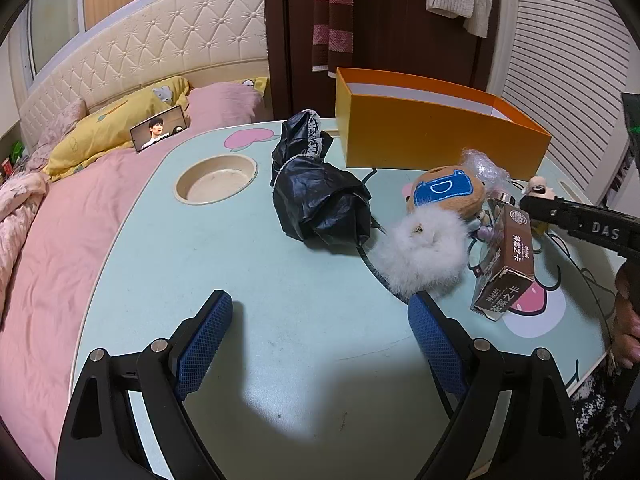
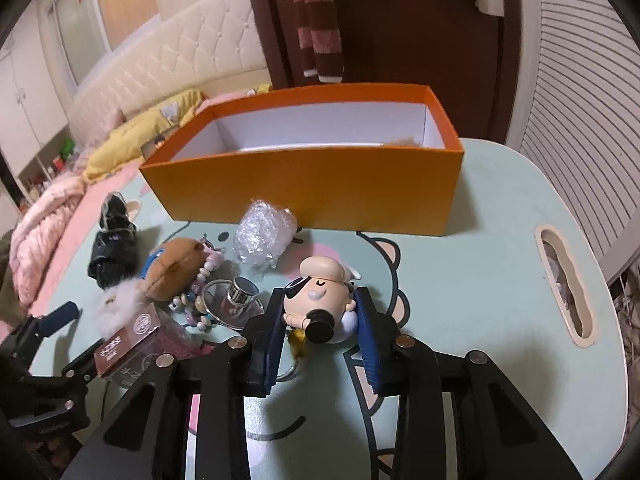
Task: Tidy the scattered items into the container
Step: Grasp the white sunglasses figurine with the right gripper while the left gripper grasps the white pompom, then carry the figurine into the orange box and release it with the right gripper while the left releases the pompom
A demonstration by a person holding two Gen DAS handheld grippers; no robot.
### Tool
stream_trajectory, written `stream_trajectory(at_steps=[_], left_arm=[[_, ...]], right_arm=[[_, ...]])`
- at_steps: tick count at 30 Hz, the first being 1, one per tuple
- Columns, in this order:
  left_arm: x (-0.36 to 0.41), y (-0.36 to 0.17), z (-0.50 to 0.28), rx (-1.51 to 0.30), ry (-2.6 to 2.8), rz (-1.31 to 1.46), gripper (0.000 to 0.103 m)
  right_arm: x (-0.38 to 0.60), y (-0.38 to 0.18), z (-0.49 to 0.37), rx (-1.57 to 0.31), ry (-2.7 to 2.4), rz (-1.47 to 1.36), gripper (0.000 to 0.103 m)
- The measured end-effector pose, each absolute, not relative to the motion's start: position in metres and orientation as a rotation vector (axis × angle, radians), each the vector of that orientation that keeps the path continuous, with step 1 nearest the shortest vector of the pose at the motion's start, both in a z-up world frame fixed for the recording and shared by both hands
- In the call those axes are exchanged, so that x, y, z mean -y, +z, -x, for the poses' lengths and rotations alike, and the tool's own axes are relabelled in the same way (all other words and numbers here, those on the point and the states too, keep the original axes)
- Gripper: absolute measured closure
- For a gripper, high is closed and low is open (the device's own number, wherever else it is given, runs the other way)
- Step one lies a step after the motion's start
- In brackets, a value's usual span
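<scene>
Your right gripper (image 2: 320,312) jaws pinch the toy figure (image 2: 320,292): cream cap, dark glasses, lying at 6 o'clock from the orange box (image 2: 304,184) | your left gripper (image 1: 320,320) jaws spread over bare desk (image 1: 280,280).

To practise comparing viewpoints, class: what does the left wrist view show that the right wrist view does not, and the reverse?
Only the left wrist view: the phone propped on the bed, and the round cup recess in the table.

Only the right wrist view: the orange box's white inside, the handle slot, and the right tool closed around the figurine.

Both: the orange box, black bag, brown plush, white fluff, brown carton.
</scene>
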State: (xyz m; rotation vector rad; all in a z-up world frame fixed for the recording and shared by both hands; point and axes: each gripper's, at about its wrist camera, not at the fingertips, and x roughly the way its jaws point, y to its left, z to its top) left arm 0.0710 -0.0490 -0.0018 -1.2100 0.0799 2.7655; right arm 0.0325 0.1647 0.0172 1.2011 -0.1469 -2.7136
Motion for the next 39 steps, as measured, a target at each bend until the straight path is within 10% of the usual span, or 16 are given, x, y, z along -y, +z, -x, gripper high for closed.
stream_trajectory(at_steps=[20,23,30,32,39], left_arm=[[0.041,0.038,-0.046,0.151,2.615,1.098,0.015],[0.028,0.034,-0.038,0.111,2.572,1.141,0.035],[0.014,0.012,-0.024,0.068,2.548,1.241,0.038],[0.012,0.012,-0.025,0.048,2.56,1.233,0.064],[0.015,0.015,-0.03,0.069,2.549,1.209,0.065]], right_arm=[[-0.178,0.03,-0.043,0.202,-2.741,-1.08,0.071],[-0.181,0.029,-0.042,0.223,-2.731,-1.09,0.071],[-0.183,0.026,-0.043,0.243,-2.725,-1.095,0.071],[-0.182,0.026,-0.043,0.242,-2.723,-1.096,0.071],[-0.18,0.024,-0.043,0.236,-2.724,-1.092,0.071]])
